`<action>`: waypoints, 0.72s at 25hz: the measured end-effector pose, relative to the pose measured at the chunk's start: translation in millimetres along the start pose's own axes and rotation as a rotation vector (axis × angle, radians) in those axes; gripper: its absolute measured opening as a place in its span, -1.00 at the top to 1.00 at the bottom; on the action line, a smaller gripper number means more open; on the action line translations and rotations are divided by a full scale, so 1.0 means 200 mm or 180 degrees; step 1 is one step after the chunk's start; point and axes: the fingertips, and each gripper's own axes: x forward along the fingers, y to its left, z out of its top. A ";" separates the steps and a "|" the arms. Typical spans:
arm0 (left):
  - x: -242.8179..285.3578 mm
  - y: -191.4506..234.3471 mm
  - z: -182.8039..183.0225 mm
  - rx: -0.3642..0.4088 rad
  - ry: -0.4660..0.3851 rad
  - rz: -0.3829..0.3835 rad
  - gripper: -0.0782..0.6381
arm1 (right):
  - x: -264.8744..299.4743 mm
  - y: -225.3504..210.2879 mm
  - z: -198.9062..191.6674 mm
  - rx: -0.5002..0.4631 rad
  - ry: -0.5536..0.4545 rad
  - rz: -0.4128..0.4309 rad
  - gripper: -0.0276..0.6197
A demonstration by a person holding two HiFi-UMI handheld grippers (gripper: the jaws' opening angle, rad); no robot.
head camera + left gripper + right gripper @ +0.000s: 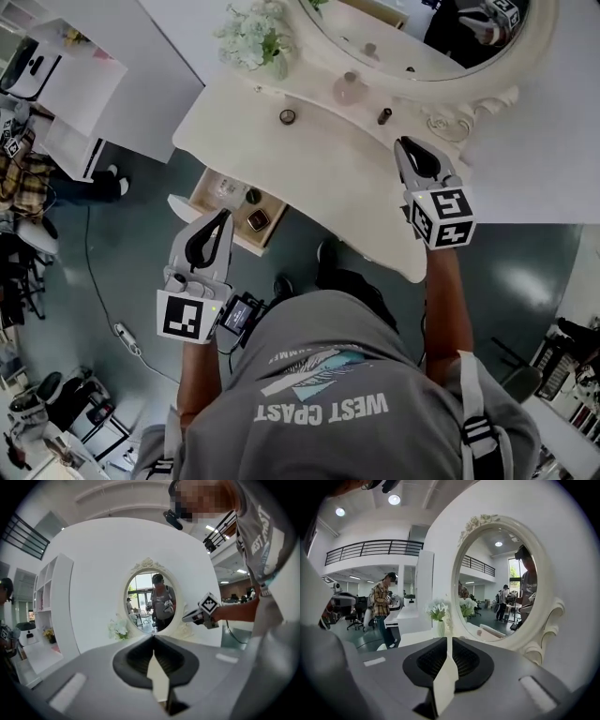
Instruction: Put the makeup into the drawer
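Both tools at a cream table (328,178), seen from above. The table top is smooth and matte, with a wavy moulded front edge.

The right tool (403,142) hovers over the table's right part. Its jaws stand a thin slit apart with nothing between them, as the right gripper view (449,639) shows. Bare table top lies open ahead of its tip. A small dark tube (384,115) stands upright just ahead and slightly left. A dark ring-shaped item (287,116) lies well to its left. A rounded pale bottle (349,89) stands beyond the tube, near the carved rim of the oval mirror (487,94). White flowers (253,37) stand far left of this tool.

The left tool (224,217) is below the table's front edge, over dark floor (141,244). Its jaws are together and empty (153,637). The drawer (202,199), a pale wooden box, stands pulled out just ahead of its tip. A square dark case (258,220) lies just right of the tip and a round dark pot (253,196) beyond it.
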 end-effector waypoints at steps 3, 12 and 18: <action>0.03 0.02 -0.06 -0.0038 0.0123 0.0078 0.78 | 0.16 -0.10 -0.08 0.0016 0.0131 -0.0007 0.77; 0.16 0.06 -0.15 -0.0077 0.0281 0.0220 0.78 | 0.59 -0.35 -0.39 0.0131 0.0560 -0.0081 0.56; 0.20 0.08 -0.28 -0.0144 0.0552 0.0226 0.78 | 0.76 -0.42 -0.53 0.0176 0.0726 -0.0132 0.40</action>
